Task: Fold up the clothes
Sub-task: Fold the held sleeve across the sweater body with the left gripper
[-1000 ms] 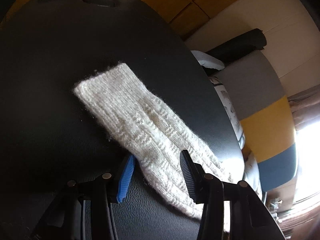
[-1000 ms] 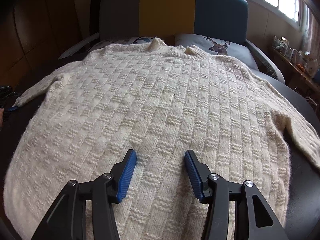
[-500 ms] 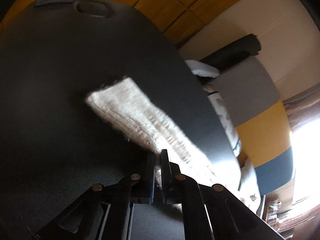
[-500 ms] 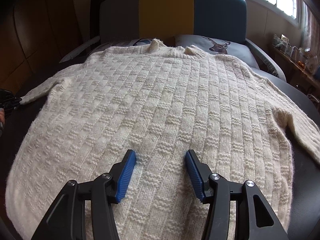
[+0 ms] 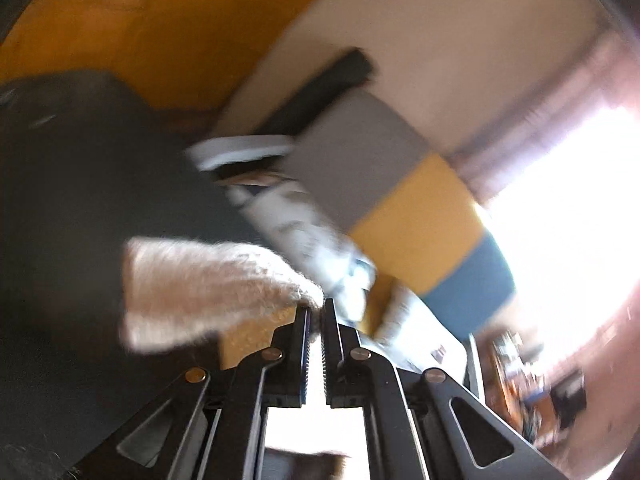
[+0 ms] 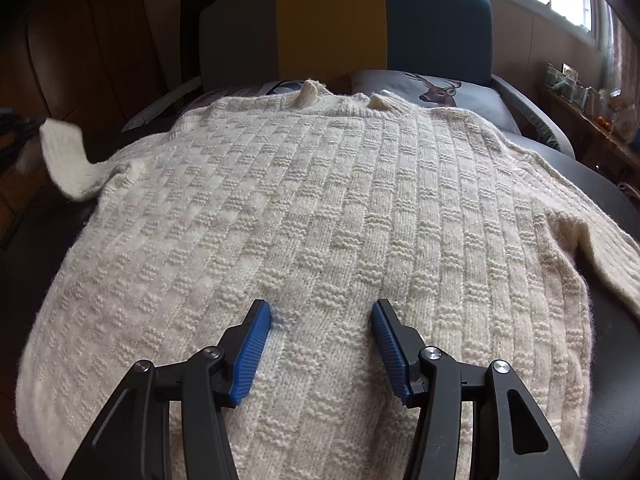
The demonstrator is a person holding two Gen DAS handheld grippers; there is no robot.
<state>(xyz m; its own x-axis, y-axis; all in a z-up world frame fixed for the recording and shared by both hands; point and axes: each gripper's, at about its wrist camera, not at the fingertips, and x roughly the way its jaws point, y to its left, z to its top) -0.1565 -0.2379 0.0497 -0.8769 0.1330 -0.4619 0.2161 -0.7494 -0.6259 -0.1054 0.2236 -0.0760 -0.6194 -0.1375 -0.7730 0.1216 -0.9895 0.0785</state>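
- Since one second ago, my left gripper [image 5: 316, 312] has gone from fingers spread astride the flat sleeve to fingers pressed together on it, and the sleeve [image 5: 208, 284] has risen off the black table [image 5: 80, 184]; the left view is now blurred by motion.
- Left gripper: fingers nearly together, clamped on the cream knit sleeve at their tips; the sleeve hangs out to the left of the fingers, its cuff end free in the air above the table.
- Ahead and to the right of the left fingers: a sofa back [image 5: 400, 184] in grey, yellow and blue panels, with a bright window [image 5: 568, 208] further right.
- Right gripper [image 6: 322, 316]: blue-padded fingers [image 6: 252, 352] wide apart, holding nothing, poised low over the sweater [image 6: 320, 200]; whether the tips touch the knit I cannot tell.
- Sweater: cream, basket-weave knit, spread flat on the table ahead of the right fingers, collar at the far edge.
- Far left of the right fingers: the sweater's lifted sleeve curls upward, its cuff clear of the table.
- Far right of the right fingers: the other sleeve [image 6: 600, 256] lies flat on the table.
- Beyond the collar: a deer-print cushion [image 6: 436, 92] against the sofa.
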